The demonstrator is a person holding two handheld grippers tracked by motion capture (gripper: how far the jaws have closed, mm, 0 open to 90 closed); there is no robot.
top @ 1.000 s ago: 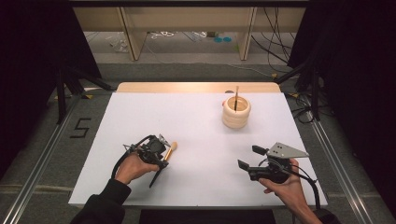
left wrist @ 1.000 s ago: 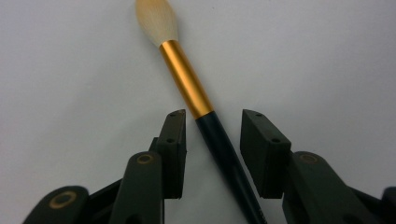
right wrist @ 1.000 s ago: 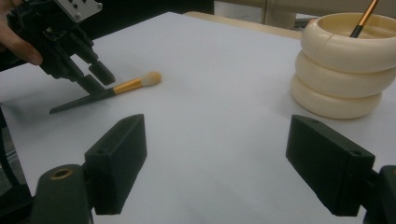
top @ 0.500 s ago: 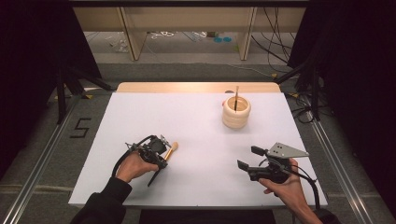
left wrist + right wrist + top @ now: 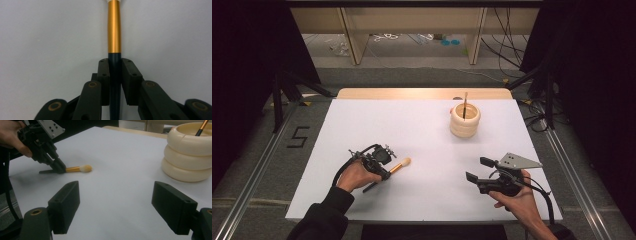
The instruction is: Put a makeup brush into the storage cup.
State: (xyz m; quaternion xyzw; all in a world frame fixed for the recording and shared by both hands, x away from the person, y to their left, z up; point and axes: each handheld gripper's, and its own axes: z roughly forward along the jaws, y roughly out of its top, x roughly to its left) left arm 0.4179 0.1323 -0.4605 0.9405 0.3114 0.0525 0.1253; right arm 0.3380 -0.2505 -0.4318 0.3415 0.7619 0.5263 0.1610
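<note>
**Hidden and cut off**

Brush (image 5: 114,32) head cropped by the top edge of the left gripper view; dark handle tip lost between the black jaws, which have just been closing on it. In the high view, handle middle covered by the left gripper (image 5: 384,167). Second brush (image 5: 202,128) cut by the top-right corner of the right gripper view, lower end sunk inside the ringed cream holder (image 5: 186,157), itself clipped at the right edge. Items on the floor beyond the table (image 5: 422,130) too small to identify.

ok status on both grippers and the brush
Left gripper jaws just closing on brush handle, brush flat on table. Right gripper open, idle. Path clear.
</note>
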